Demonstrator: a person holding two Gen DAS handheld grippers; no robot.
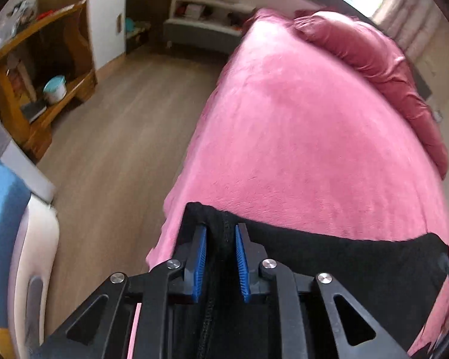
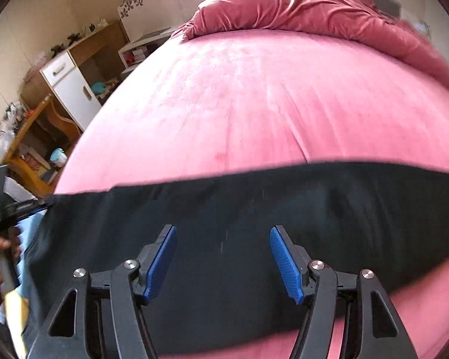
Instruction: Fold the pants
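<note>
Pants (image 2: 254, 209): black, on bed (image 2: 239, 104). Our left claw (image 1: 221, 257) clenches their end seam; right claw (image 2: 223, 257) released above them. Risk: cloth slipping, bunching the fold.

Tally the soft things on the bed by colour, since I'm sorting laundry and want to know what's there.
Black: 1, the pants
Pink: 1, the bed cover
Dark rose: 1, the bunched duvet
Total: 3

Both wrist views look steeply down, close over the shared bed (image 1: 299, 137).
</note>
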